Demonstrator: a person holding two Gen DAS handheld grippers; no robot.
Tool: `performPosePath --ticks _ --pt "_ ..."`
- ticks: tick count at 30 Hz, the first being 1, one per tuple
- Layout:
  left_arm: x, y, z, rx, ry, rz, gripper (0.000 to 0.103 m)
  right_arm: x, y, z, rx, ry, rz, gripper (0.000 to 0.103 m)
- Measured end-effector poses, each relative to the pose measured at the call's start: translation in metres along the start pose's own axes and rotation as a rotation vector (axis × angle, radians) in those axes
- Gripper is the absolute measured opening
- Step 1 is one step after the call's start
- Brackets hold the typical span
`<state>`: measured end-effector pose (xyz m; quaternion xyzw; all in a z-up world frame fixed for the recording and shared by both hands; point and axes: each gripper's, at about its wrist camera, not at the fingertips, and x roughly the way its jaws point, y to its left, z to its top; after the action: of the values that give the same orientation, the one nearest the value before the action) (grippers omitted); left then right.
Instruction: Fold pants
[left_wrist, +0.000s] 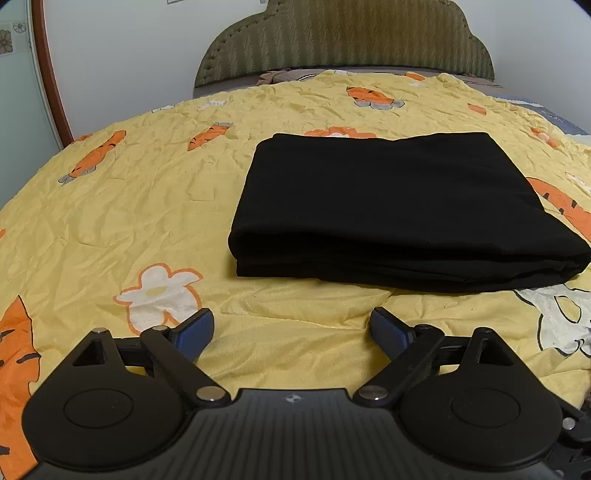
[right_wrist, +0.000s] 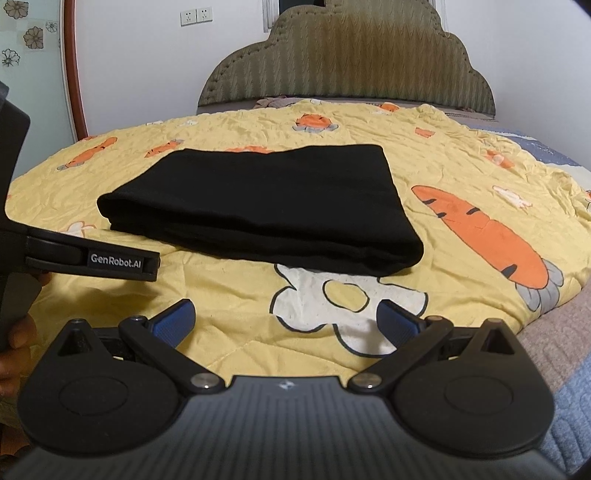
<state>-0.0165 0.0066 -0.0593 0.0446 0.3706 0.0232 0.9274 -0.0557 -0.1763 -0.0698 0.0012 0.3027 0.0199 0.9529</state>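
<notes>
The black soft-knit folded pants (left_wrist: 399, 206) lie mid-frame on the yellow carrot-print quilt (left_wrist: 129, 206), a limp, light, layered stack. Left gripper (left_wrist: 291, 328) and right gripper (right_wrist: 286, 321) hover near it, jaws wide apart, empty. Any further fold should probably pinch all layers at the near corners.

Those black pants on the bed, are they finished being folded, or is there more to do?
They look done: the black pants lie as a compact stack of layers on the yellow carrot quilt. Nothing is in hand: the left gripper and right gripper are both open, empty, and short of the cloth. What is left, if anything, seems only a tidy-up; the near edge's layers look slightly uneven.
</notes>
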Motion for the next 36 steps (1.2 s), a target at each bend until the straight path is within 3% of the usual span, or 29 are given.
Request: performPosePath --ticks 10,36 --pt "0.004 0.003 -0.001 -0.011 0.005 0.0 0.099 0.011 0.0 -0.006 -0.014 0.033 0.002 0.103" --pt "0.004 0.003 -0.001 -0.02 0.024 -0.002 0.1 0.014 0.002 -0.012 -0.025 0.029 -0.009 0.103"
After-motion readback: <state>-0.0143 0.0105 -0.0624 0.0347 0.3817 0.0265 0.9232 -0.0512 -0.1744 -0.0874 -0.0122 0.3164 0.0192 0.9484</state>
